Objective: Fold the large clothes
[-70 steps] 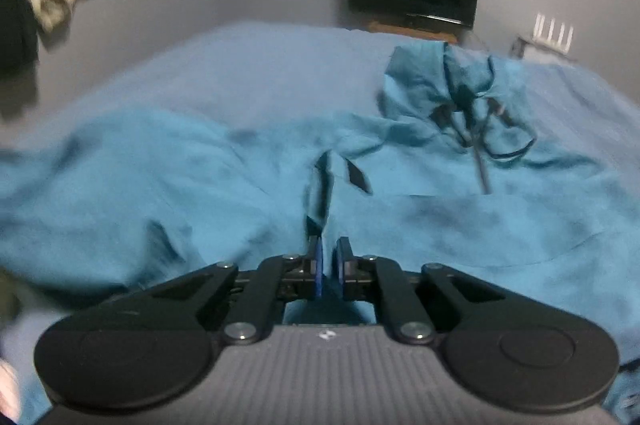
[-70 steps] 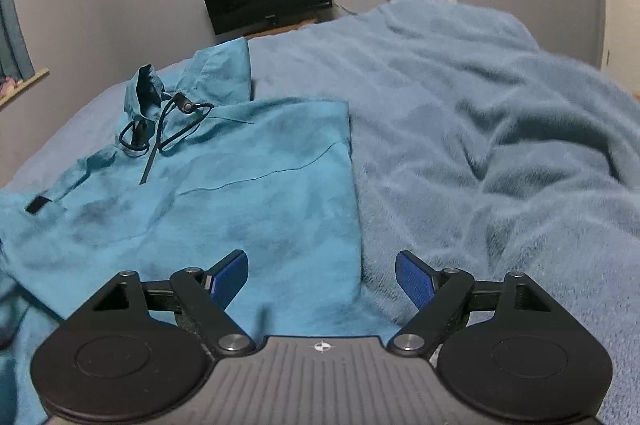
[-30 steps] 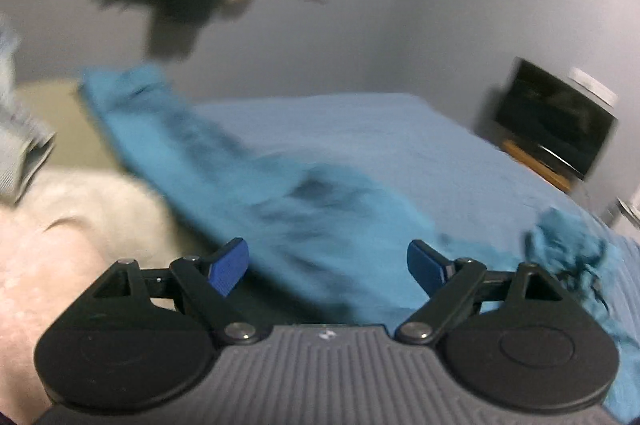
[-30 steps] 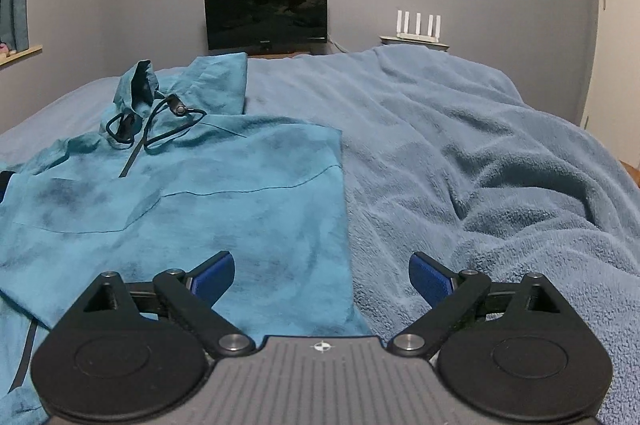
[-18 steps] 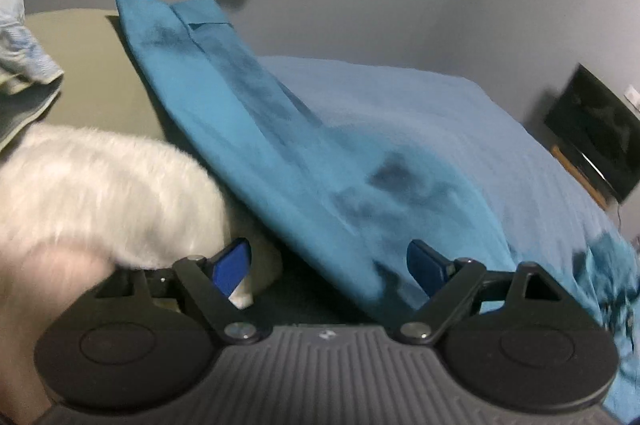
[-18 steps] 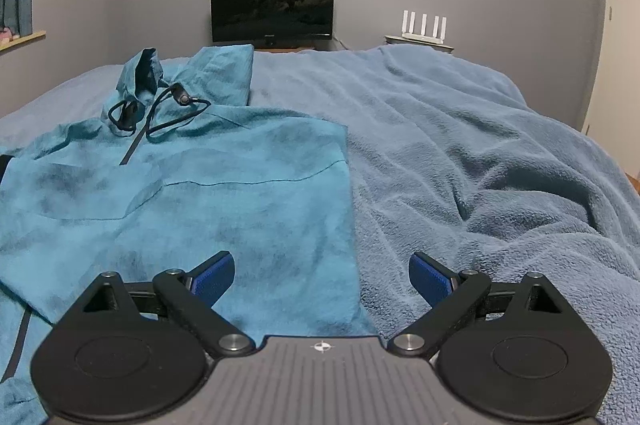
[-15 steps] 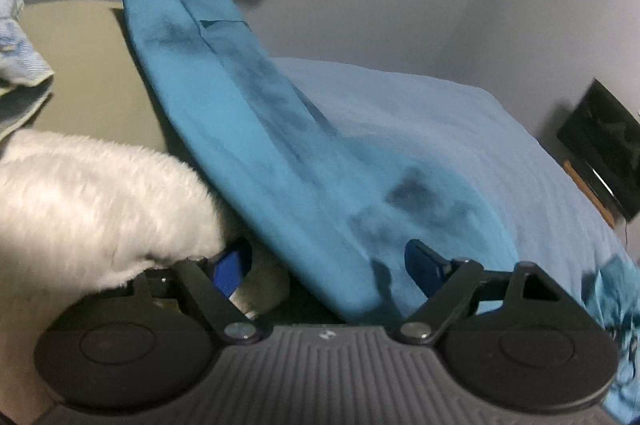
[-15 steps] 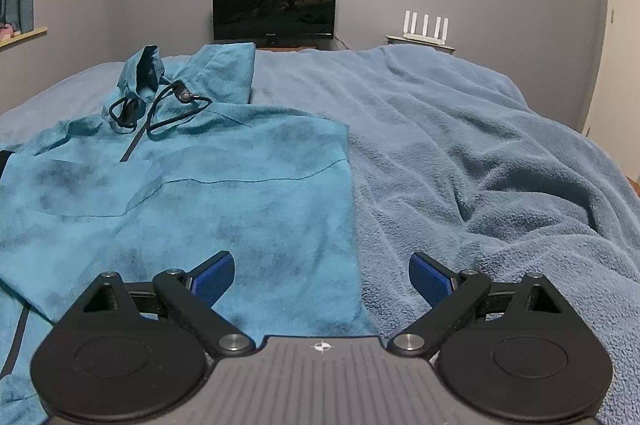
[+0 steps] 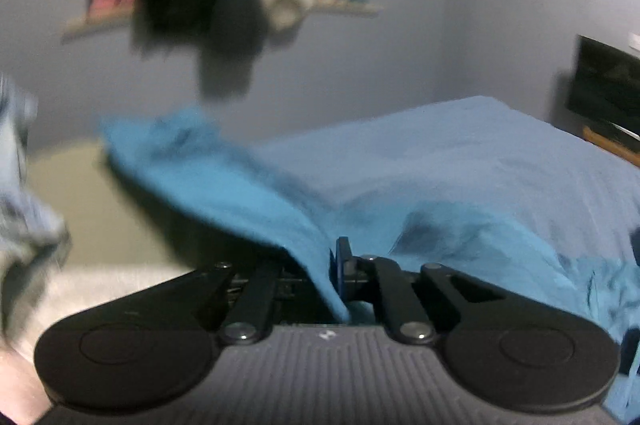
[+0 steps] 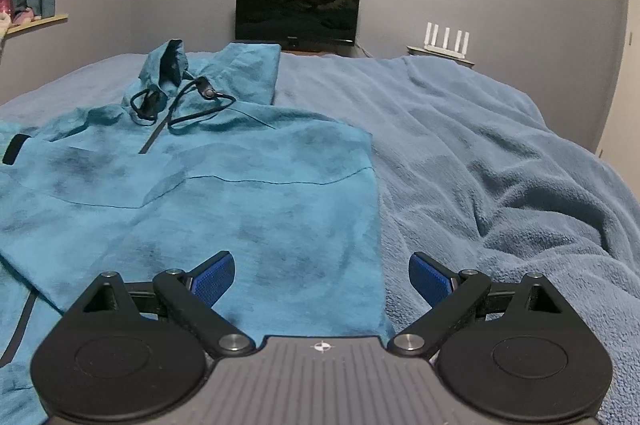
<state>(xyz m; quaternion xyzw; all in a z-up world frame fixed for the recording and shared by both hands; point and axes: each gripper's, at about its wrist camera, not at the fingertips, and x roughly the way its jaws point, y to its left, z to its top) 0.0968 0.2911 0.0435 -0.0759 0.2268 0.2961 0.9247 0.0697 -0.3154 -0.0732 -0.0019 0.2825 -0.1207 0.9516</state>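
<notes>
Left gripper (image 9: 334, 265) newly clamped on hoodie (image 9: 248, 193) sleeve; right gripper (image 10: 320, 275) agape.

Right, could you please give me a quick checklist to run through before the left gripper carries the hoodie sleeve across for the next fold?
1. Left gripper closed on fabric: ok. Its jaws have just been closing, and teal cloth of the sleeve sits pinched between them.
2. How deep the pinch is: cannot tell, the view is blurred.
3. Sleeve free of the white fluffy thing at lower left: cannot tell.
4. Right gripper empty: ok, jaws wide apart, above the hoodie hem with nothing between them.
5. Hoodie body flat on the blanket: ok, its right edge lies straight.
6. Drawstring clear of the fold: ok, it lies up by the hood.
</notes>
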